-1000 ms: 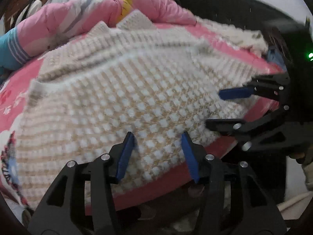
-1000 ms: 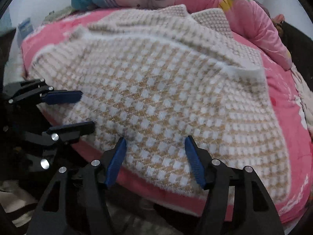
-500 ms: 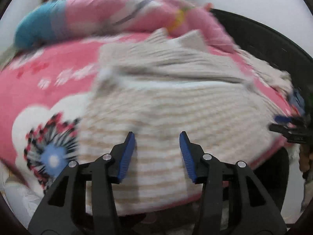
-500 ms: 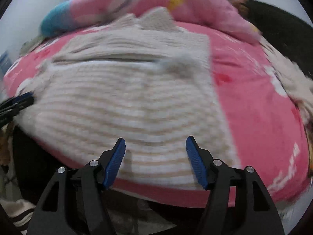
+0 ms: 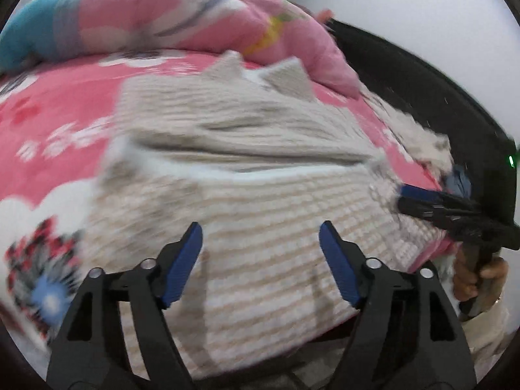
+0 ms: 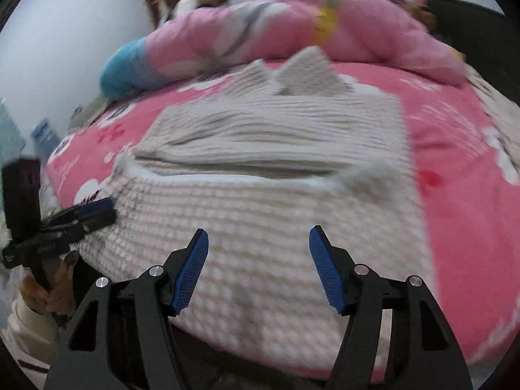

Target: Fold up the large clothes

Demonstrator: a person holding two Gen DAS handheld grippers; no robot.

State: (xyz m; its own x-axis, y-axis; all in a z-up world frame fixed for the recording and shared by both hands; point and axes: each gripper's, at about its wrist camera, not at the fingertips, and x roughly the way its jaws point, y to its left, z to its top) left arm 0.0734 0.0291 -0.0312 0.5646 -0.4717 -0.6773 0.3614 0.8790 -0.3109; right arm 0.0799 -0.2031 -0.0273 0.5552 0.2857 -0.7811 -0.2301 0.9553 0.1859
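Lying spread across the pink bedspread (image 6: 461, 195), the knitted sweater (image 6: 260, 195) has its near hem hanging over the near edge of the bed, and both tongs hover over that hem released and grasping nothing: the left gripper (image 5: 260, 253) toward the left corner, the right gripper (image 6: 256, 256) toward the right. Judging by this, the step is reaching for the hem corners, so each must next descend and pinch through both knit layers. A rolled pink quilt (image 6: 292, 29) along the far side limits how far the fold can travel.
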